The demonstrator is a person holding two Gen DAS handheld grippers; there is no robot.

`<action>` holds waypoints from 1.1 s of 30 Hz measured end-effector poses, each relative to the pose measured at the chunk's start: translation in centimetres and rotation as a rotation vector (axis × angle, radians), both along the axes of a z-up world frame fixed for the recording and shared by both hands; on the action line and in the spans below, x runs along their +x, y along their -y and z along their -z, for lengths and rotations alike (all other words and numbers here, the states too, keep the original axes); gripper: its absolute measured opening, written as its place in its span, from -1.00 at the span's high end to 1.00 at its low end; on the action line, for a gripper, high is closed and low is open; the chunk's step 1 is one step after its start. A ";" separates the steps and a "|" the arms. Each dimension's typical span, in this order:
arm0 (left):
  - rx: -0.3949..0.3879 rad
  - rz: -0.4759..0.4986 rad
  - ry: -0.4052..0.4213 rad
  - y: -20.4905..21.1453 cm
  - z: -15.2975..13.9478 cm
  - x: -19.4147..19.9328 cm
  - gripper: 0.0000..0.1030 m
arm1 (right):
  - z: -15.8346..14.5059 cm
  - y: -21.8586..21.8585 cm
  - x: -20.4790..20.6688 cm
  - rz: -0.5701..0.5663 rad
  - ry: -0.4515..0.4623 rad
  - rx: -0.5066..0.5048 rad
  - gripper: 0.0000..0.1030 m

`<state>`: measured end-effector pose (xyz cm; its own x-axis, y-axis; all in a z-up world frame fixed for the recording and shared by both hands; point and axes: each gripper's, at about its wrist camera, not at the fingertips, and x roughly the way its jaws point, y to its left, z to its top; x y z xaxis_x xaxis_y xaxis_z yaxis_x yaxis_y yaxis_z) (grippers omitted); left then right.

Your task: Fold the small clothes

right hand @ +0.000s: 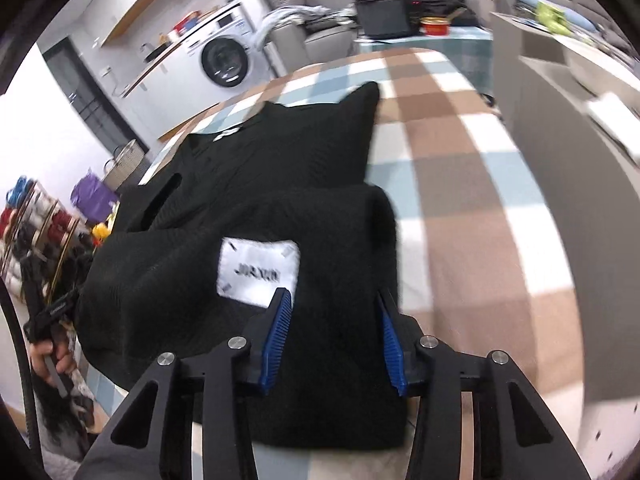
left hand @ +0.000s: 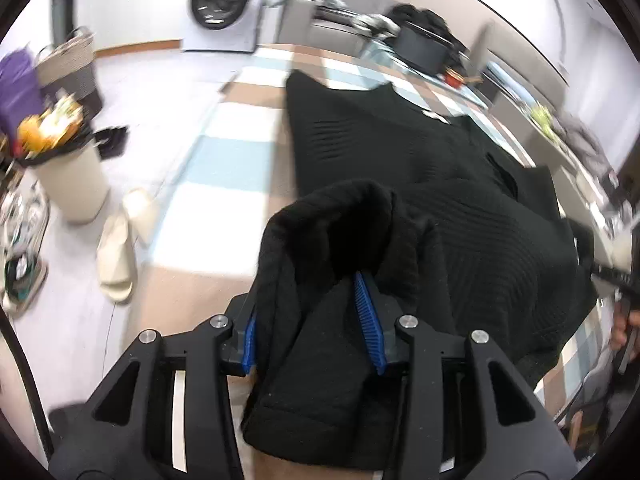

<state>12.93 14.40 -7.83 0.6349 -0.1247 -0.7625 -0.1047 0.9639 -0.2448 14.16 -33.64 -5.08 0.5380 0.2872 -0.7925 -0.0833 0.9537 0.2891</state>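
A black ribbed knit garment [left hand: 420, 152] lies spread on a checked brown, white and blue cloth [left hand: 224, 208]. My left gripper [left hand: 312, 312] has its blue pads on either side of a bunched, lifted edge of the garment. In the right wrist view the same garment [right hand: 280, 152] has its near edge folded over, showing a white label [right hand: 258, 270]. My right gripper [right hand: 332, 332] holds that folded edge between its blue pads, a little above the cloth [right hand: 460, 184].
A washing machine [left hand: 224, 4] stands at the back. A beige bin [left hand: 68, 176] with clutter and pale slippers [left hand: 120, 248] sit on the floor at left. A dark box [right hand: 384, 16] and a red bowl [right hand: 434, 26] stand past the table's far end. A grey cabinet [right hand: 568, 184] is at right.
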 end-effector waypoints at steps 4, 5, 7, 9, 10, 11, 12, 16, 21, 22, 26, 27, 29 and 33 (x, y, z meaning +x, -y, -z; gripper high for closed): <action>-0.013 -0.112 -0.020 -2.4 -0.5 -3.6 0.26 | -0.8 0.9 -1.2 0.020 -0.010 0.013 0.15; -0.021 -0.132 -0.026 -3.0 -0.5 -4.4 0.26 | -1.2 0.9 -1.5 0.024 -0.006 0.025 0.15; -0.051 -0.159 -0.028 -3.9 -0.7 -5.9 0.26 | -1.8 0.9 -1.9 0.026 -0.002 0.036 0.15; -0.075 -0.160 -0.022 -4.4 -1.0 -7.1 0.25 | -2.4 0.6 -2.2 0.018 0.007 0.043 0.13; -0.082 -0.153 -0.019 -4.5 -1.2 -7.5 0.16 | -2.6 0.4 -2.4 0.017 0.011 0.046 0.12; -0.089 -0.149 -0.016 -4.5 -1.3 -8.0 0.07 | -2.8 0.4 -2.5 0.015 0.015 0.058 0.10; -0.093 -0.152 -0.016 -4.5 -1.3 -8.5 -0.10 | -3.0 0.4 -2.6 0.014 0.018 0.066 0.06; -0.119 -0.119 -0.026 -4.1 -1.3 -9.2 -0.12 | -3.4 0.9 -3.2 0.037 0.023 0.110 -0.05; -0.106 -0.064 -0.066 -1.8 -0.7 -8.3 -0.02 | -3.5 1.5 -4.5 0.074 0.030 0.146 -0.05; -0.090 -0.063 -0.066 -1.4 -0.6 -8.2 0.26 | -3.5 1.6 -4.8 0.082 0.036 0.151 -0.05; -0.061 -0.065 -0.032 -0.9 -1.3 -8.6 0.67 | -3.3 1.9 -5.4 0.113 0.039 0.169 -0.07; -0.068 -0.065 -0.021 -1.0 -1.6 -8.7 0.77 | -3.2 1.9 -5.5 0.117 0.036 0.172 -0.07; -0.081 -0.069 0.005 -1.1 -2.5 -9.1 0.89 | -3.0 2.1 -5.8 0.127 0.036 0.177 -0.07; -0.096 -0.093 0.057 -1.6 -4.4 -9.9 0.91 | -2.6 2.9 -6.5 0.154 0.037 0.187 -0.22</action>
